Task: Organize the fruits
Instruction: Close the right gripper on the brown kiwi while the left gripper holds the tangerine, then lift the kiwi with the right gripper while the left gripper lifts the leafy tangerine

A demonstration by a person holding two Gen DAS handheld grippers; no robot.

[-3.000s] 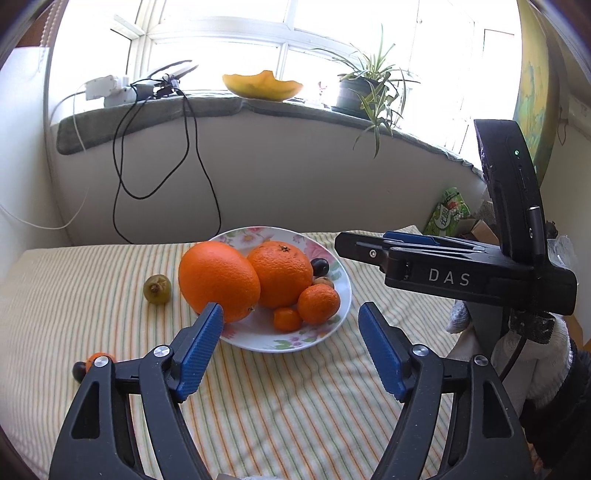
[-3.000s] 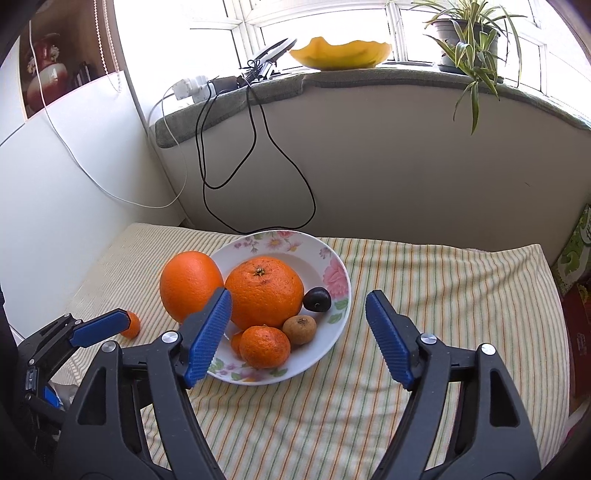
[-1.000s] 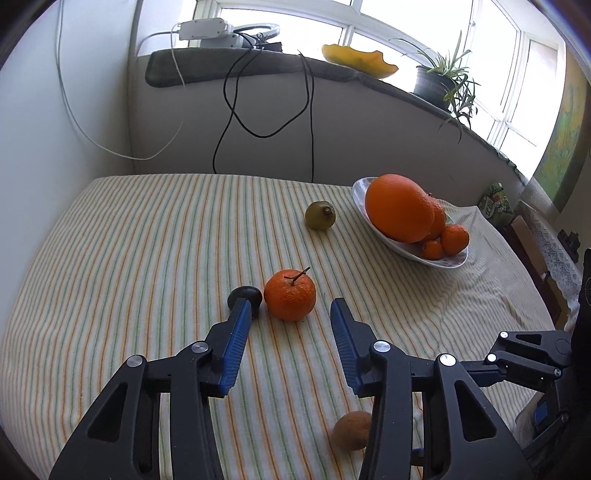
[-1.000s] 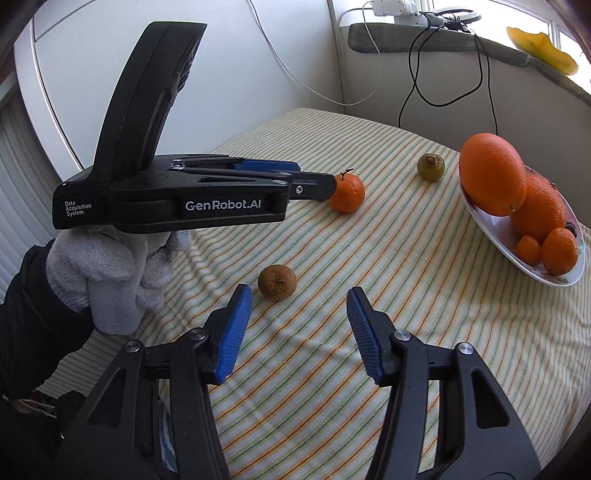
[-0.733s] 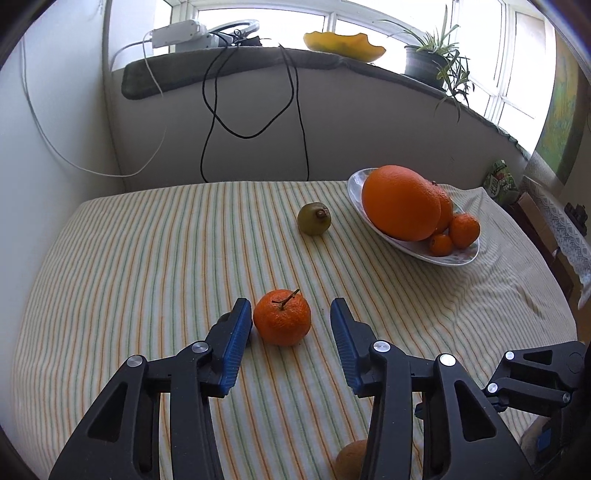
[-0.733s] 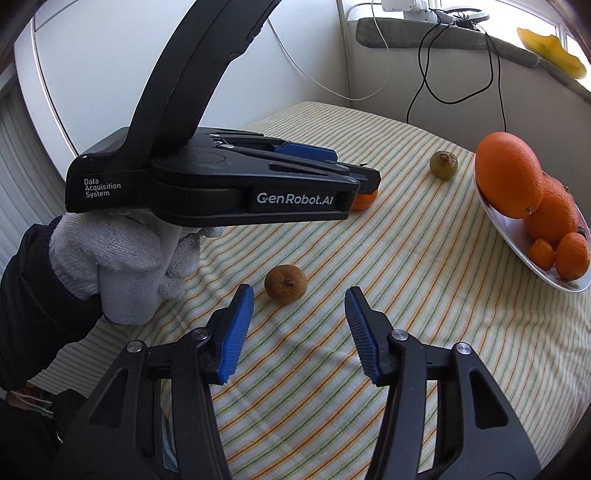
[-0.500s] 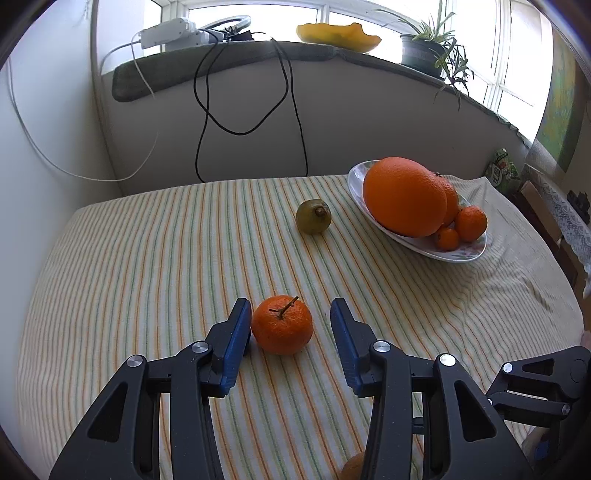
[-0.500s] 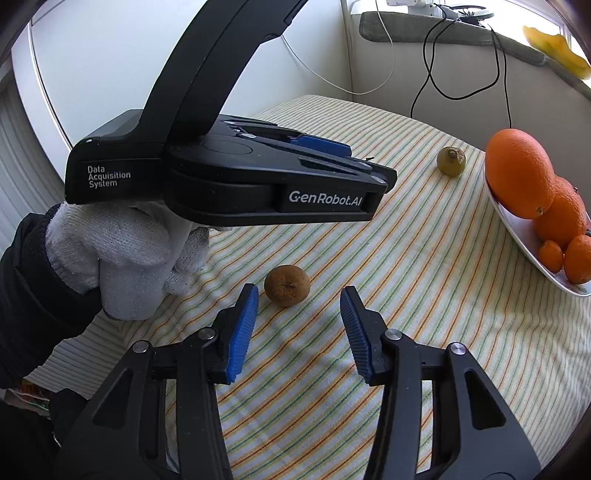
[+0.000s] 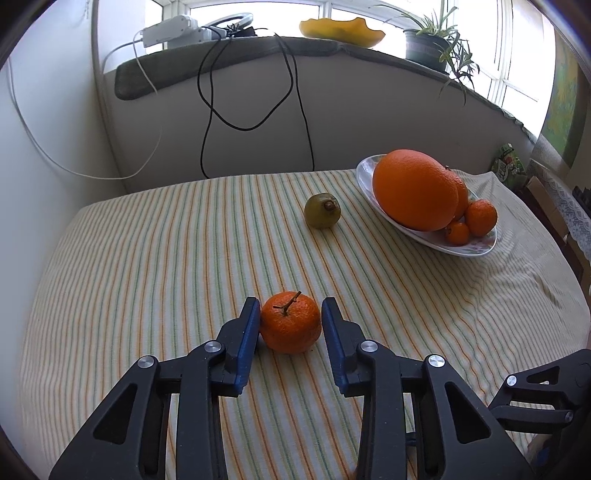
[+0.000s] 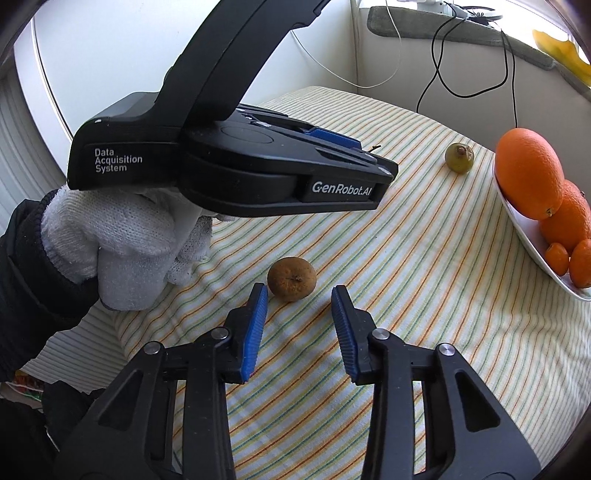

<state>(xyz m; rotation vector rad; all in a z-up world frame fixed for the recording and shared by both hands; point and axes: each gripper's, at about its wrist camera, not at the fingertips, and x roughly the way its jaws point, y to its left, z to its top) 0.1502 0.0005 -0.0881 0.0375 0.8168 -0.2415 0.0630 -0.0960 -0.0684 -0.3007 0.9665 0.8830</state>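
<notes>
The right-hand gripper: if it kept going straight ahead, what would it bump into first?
Probably the small brown round fruit, lying on the striped tablecloth just beyond the open right gripper, slightly left of centre.

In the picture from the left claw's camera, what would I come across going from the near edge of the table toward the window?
left claw closing around the mandarin with a stem → green fruit on the striped cloth → plate of oranges → black cable hanging down the wall → yellow dish on the windowsill.
</notes>
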